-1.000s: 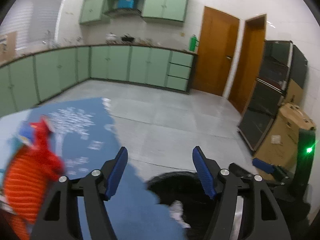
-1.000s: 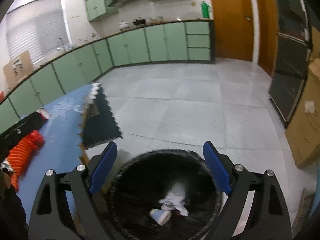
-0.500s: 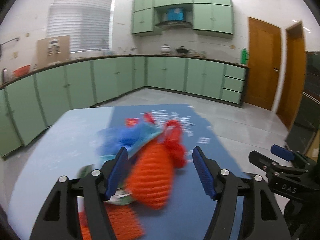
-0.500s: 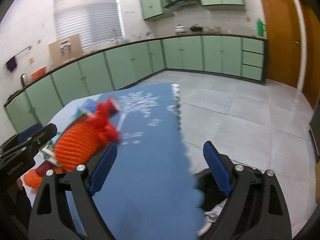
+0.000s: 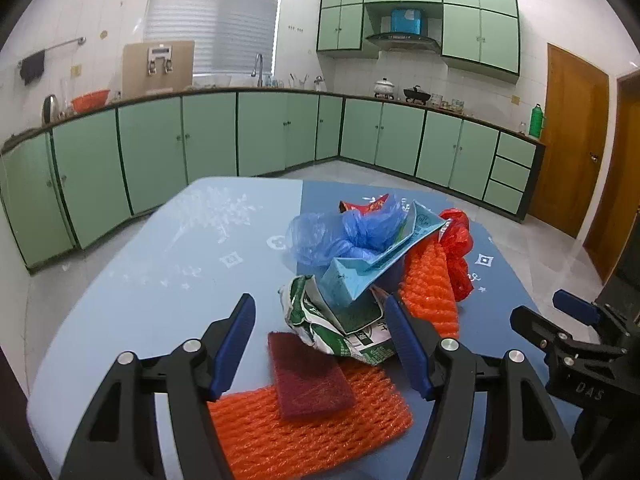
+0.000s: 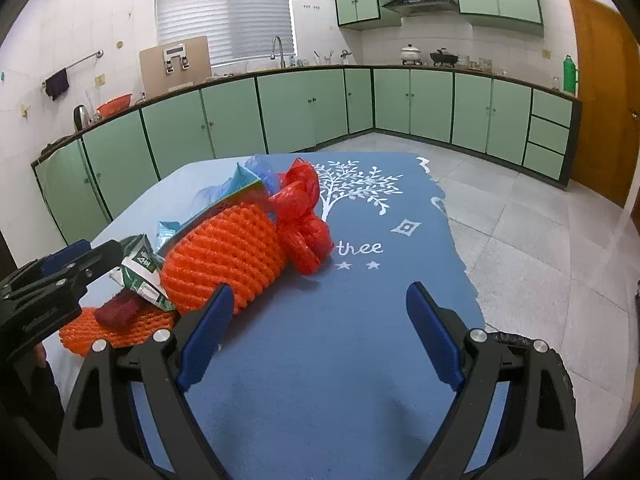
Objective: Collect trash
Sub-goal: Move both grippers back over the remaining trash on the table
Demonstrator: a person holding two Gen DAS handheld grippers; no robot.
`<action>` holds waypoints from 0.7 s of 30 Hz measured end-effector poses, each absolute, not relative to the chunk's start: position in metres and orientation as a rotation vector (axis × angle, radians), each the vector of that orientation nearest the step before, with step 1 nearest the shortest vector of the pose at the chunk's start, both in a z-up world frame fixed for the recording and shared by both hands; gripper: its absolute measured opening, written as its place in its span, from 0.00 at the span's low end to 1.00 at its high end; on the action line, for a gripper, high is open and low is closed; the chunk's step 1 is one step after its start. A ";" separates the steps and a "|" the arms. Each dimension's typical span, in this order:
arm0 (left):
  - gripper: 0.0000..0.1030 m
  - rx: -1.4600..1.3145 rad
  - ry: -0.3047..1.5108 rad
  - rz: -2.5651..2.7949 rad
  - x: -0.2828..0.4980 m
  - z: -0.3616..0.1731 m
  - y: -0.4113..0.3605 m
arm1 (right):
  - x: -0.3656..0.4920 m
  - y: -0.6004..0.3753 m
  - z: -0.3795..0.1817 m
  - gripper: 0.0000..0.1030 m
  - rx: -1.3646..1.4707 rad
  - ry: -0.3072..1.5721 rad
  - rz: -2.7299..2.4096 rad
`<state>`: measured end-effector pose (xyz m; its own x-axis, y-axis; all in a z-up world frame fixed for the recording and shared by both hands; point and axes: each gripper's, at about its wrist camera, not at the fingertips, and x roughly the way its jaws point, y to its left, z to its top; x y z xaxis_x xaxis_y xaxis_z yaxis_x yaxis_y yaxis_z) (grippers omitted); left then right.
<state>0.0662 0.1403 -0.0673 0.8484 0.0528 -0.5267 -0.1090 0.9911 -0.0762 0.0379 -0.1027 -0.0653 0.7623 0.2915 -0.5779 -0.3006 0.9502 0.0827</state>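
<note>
Swinging back from the bin, both claws now face the worktop (image 5: pixel 160 280): left claw (image 5: pixel 322 344) spread and empty just short of the green wrapper (image 5: pixel 320 320); right claw (image 6: pixel 318 338) spread beside it. Next trash pickup is due.

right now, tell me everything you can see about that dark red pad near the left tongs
The dark red pad is a flat, rectangular scouring-type sponge with a coarse fibrous look. It lies flat on the orange foam net, its far edge against the crumpled green and white wrapper. It sits between the open fingers of the left tongs, untouched by them.
</note>
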 end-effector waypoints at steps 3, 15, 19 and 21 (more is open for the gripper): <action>0.63 -0.126 0.571 0.075 0.072 -0.072 0.142 | 0.040 -0.104 -0.067 0.83 -0.016 0.630 0.315; 0.11 -0.173 0.613 0.075 0.083 -0.082 0.145 | 0.055 -0.100 -0.069 0.82 -0.019 0.633 0.317; 0.06 -0.191 0.591 0.092 0.081 -0.077 0.149 | 0.060 -0.092 -0.066 0.82 -0.023 0.625 0.329; 0.06 -0.185 0.575 0.100 0.080 -0.074 0.150 | 0.062 -0.090 -0.064 0.81 -0.023 0.619 0.333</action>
<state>0.0802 0.1500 -0.0736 0.8350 0.0421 -0.5487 -0.1452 0.9786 -0.1460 0.0623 -0.0898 -0.0638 0.7631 0.2994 -0.5727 -0.3133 0.9465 0.0774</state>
